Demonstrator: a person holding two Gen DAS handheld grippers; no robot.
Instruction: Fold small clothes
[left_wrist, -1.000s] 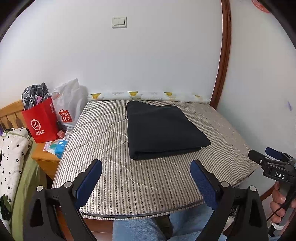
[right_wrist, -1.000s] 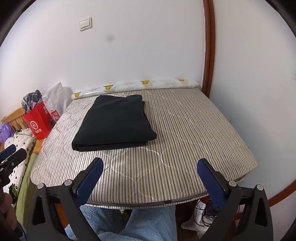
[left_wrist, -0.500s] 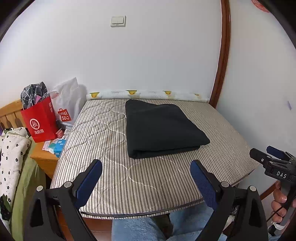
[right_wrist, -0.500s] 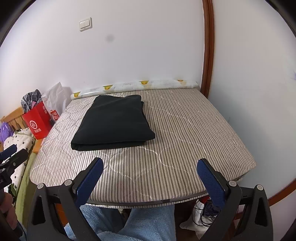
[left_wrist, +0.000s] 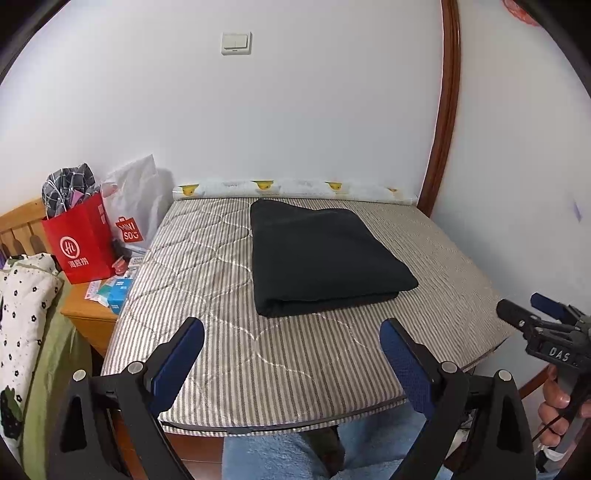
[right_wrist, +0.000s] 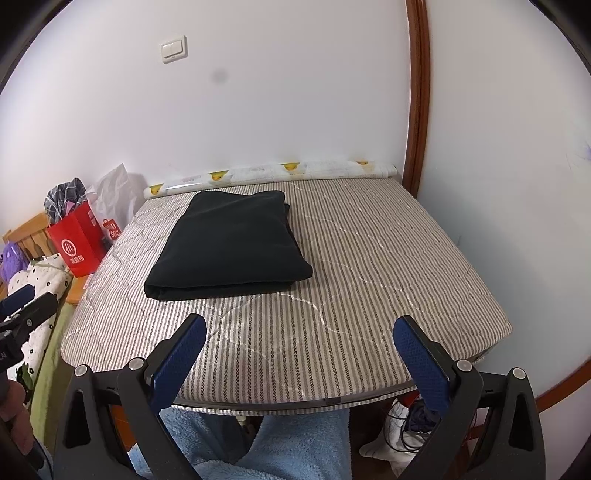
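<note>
Both grippers hang back off the near edge of the mattress (left_wrist: 295, 369), jaws spread wide and gripping nothing: the left gripper (left_wrist: 291, 354) and the right gripper (right_wrist: 299, 354) each frame bare striped surface between their blue pads. One dark folded garment (left_wrist: 317, 254) lies ahead of them on the mattress, well apart from either set of jaws, toward the far edge and nearer the left edge than the right. Its long axis runs from the near edge toward the far edge by the wall, with a thick rounded fold facing the grippers. From the left wrist view it sits almost straight ahead, a little right of centre; from the right wrist view the garment (right_wrist: 229, 243) lies ahead and off to the left. My judgement is that the left gripper is the better placed of the two, and the garment already looks folded, so any coming move means reaching forward over the near edge
</note>
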